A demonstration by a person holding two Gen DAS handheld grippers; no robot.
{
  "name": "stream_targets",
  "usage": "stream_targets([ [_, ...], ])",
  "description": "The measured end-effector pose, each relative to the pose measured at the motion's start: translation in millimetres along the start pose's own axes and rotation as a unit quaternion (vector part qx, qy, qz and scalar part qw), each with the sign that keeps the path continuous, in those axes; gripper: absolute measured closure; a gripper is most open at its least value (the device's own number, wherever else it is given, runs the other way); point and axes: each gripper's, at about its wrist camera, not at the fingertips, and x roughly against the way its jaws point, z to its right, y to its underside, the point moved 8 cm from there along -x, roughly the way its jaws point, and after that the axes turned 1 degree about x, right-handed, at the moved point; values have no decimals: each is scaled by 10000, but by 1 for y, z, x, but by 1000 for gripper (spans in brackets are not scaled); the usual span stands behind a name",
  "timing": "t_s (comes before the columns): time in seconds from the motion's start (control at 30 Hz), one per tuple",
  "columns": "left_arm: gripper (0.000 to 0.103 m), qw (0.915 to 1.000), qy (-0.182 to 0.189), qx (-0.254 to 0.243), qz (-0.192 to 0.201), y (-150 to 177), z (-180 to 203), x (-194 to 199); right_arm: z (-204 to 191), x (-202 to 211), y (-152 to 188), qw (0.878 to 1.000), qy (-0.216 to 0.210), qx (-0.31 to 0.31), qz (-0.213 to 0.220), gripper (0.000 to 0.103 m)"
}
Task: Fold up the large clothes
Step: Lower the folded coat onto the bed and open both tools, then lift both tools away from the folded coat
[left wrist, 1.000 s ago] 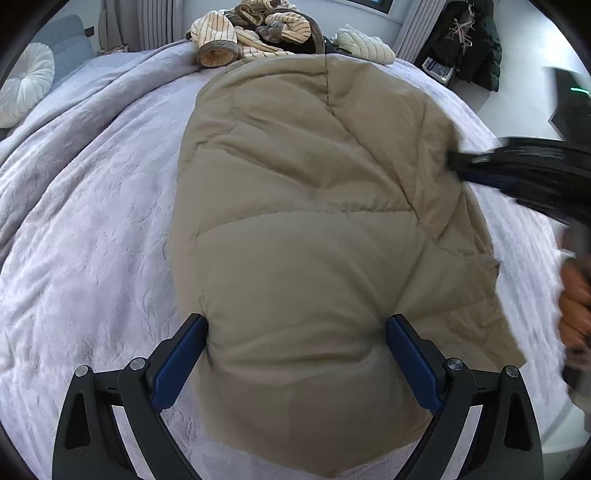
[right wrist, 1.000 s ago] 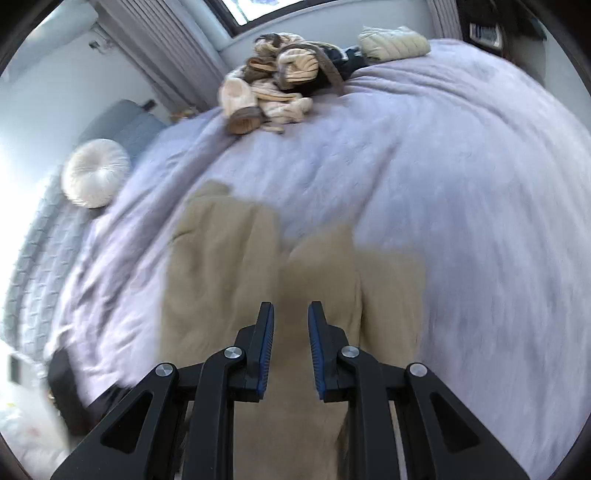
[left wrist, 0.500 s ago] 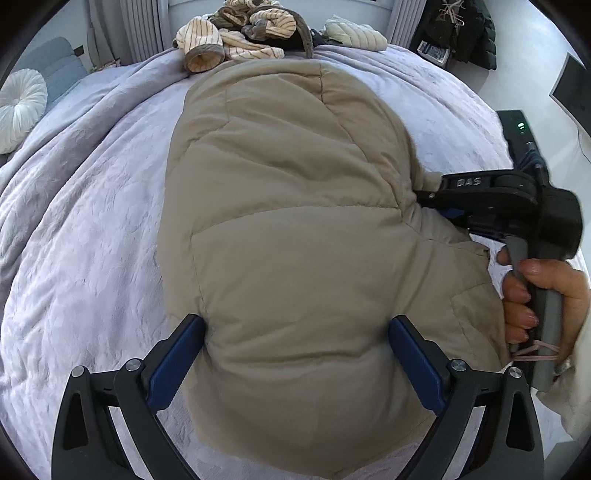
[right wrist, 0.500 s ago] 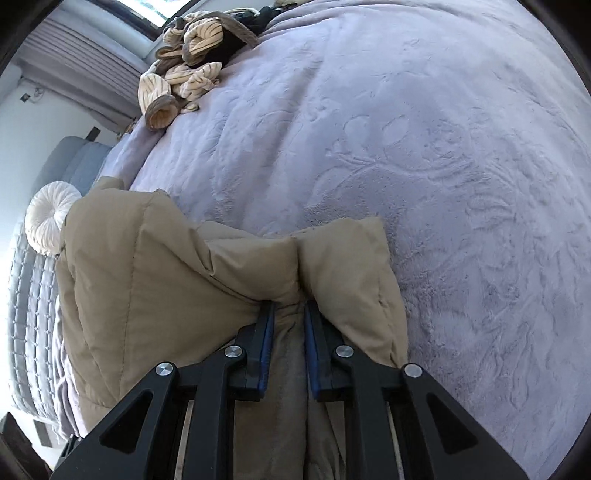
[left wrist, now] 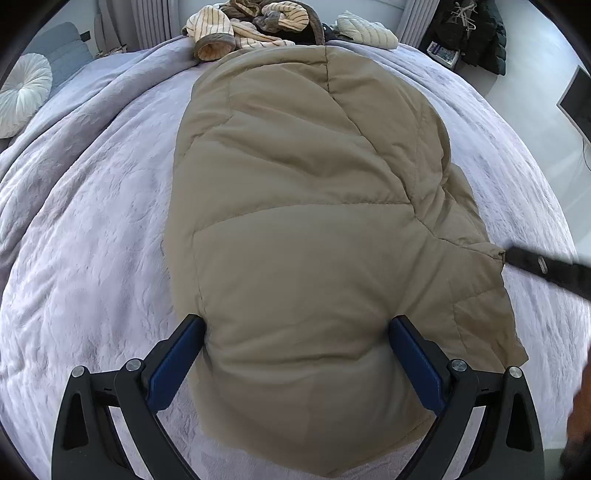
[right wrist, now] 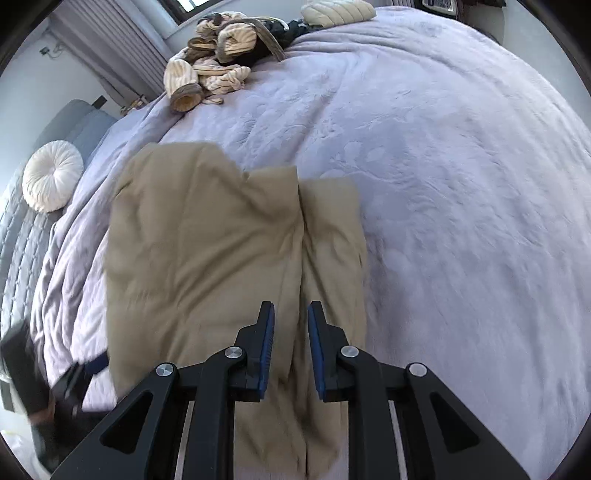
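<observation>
Tan puffer jacket point(left wrist: 303, 236) pinched in wide left gripper point(left wrist: 295, 369) fingers, right gripper point(right wrist: 291, 343) fingers opening, empty

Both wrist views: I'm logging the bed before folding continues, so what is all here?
jacket: one, tan, padded, along the bed's middle
bedspread: one, lilac, under it
striped garments: one heap, cream-brown, far edge
round cushion: one, white, far left
dark coat: one, black, far right corner
left gripper: black, blue pads, jaws clamped on jacket's near end
right gripper: black, jaws opening, nothing pinched, over jacket's right edge
</observation>
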Motion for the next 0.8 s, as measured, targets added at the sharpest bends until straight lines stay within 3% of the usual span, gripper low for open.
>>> stream_targets([
  [0.17,4,10000,-15,-12,-28,1,0,-1,8,-4,47,9990,216,-134,-378,82],
  [0.3,1,9999,-36,-41,-86,4,-1,-4,21,-27,65,9971,343,-214,-637,83],
  [0.43,1,9999,-39,-11,-160,4,-2,0,25,-34,67,9955,318,-435,-775,82],
  [0.63,1,9996,57,218,-152,5,-14,34,16,5,61,9955,139,-521,-774,81],
  [0.7,1,9997,-32,222,-133,9,-19,50,9,18,62,9955,71,-525,-791,72],
  [0.77,1,9995,-69,265,-144,13,-24,65,1,29,63,9960,33,-466,-758,54],
  [0.8,1,9994,-103,289,-150,15,-26,72,-5,37,62,9964,10,-411,-735,54],
])
